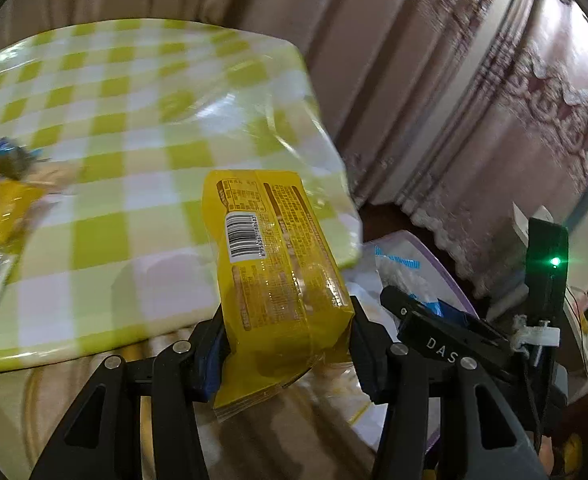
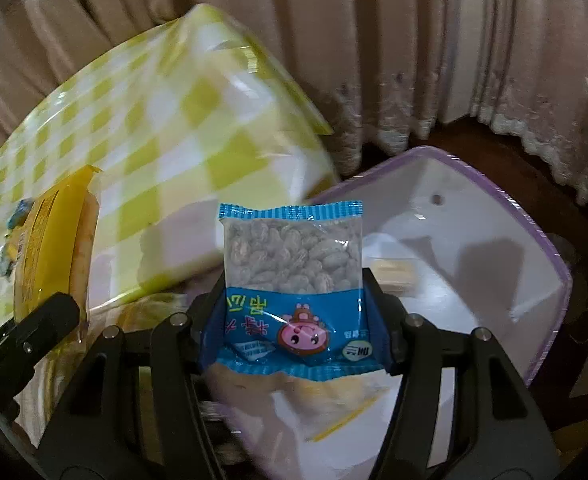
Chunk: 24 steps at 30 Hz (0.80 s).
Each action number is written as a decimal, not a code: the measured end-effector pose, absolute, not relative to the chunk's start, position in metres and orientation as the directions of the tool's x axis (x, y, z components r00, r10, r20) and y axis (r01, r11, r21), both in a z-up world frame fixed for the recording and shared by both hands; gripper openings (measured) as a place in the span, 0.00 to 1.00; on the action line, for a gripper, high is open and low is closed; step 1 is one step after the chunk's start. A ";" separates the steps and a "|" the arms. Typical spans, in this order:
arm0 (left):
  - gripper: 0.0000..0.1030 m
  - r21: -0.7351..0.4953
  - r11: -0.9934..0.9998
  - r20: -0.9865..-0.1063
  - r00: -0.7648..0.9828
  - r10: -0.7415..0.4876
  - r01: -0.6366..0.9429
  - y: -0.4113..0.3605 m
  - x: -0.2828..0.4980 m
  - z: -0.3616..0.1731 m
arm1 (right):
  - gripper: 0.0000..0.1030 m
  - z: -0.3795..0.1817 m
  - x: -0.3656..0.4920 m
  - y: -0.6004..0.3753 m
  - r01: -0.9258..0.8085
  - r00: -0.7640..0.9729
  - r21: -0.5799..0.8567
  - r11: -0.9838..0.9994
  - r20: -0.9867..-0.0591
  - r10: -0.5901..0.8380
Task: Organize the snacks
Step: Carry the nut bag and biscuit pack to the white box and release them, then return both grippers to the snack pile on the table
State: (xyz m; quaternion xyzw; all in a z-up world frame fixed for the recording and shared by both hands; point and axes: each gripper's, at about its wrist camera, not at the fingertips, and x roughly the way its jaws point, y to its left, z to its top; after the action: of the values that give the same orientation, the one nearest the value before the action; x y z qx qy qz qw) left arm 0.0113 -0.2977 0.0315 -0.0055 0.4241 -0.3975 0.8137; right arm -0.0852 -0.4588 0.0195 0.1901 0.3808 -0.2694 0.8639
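The left hand-held gripper (image 1: 288, 344) pinches a yellow snack pack (image 1: 272, 256) above the checkered counter (image 1: 134, 128). The right hand-held gripper (image 2: 294, 316) pinches a blue nut packet (image 2: 294, 280) over the white bin (image 2: 473, 248).

Left snacks (image 1: 2, 200): blurred, cut by frame edge, kinds unreadable.
Yellow pack (image 1: 270, 256): bottom end hidden behind jaws.
Bin (image 2: 493, 264): near part hidden by blue packet (image 2: 294, 280).

We see pleated beige-pink curtains (image 2: 373, 40) with lace hems hanging behind the worktop (image 1: 106, 128), which wears a glossy green-and-white checked cloth. Below the curtains' hems lies dark floor (image 2: 465, 136). Light is dim and warm.
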 end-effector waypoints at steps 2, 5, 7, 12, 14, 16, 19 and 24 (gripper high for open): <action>0.51 -0.348 0.664 -0.688 0.301 -0.660 0.662 -0.311 0.009 0.031 | 0.61 0.018 -0.093 -0.471 0.635 0.547 0.113 0.764 -0.764 -0.342; 0.51 -0.337 0.618 -0.690 0.260 -0.675 0.710 -0.336 0.000 0.030 | 0.62 0.018 -0.103 -0.487 0.668 0.531 0.114 0.735 -0.765 -0.364; 0.52 -0.342 0.577 -0.689 0.219 -0.691 0.742 -0.352 -0.006 0.030 | 0.62 0.018 -0.110 -0.497 0.692 0.516 0.108 0.714 -0.765 -0.385; 0.60 -0.332 0.530 -0.701 0.172 -0.692 0.781 -0.373 -0.015 0.026 | 0.76 0.023 -0.117 -0.509 0.742 0.486 0.076 0.666 -0.745 -0.457; 0.65 -0.348 0.534 -0.694 0.171 -0.699 0.770 -0.370 -0.012 0.025 | 0.80 0.025 -0.119 -0.512 0.747 0.487 0.076 0.660 -0.738 -0.467; 0.67 -0.361 0.544 -0.689 0.177 -0.703 0.758 -0.366 -0.009 0.026 | 0.81 0.026 -0.119 -0.513 0.745 0.491 0.079 0.662 -0.737 -0.465; 0.67 -0.367 0.551 -0.685 0.183 -0.705 0.749 -0.364 -0.008 0.026 | 0.81 0.026 -0.116 -0.510 0.739 0.493 0.076 0.669 -0.738 -0.460; 0.67 -0.373 0.559 -0.672 0.200 -0.713 0.740 -0.356 -0.007 0.030 | 0.84 0.027 -0.116 -0.506 0.731 0.497 0.072 0.678 -0.737 -0.458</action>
State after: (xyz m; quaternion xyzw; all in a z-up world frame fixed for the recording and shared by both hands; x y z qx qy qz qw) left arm -0.0067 -0.3561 0.0301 0.0160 0.4238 -0.4692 0.7745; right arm -0.1165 -0.5056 0.0268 0.1917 0.3569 -0.3524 0.8436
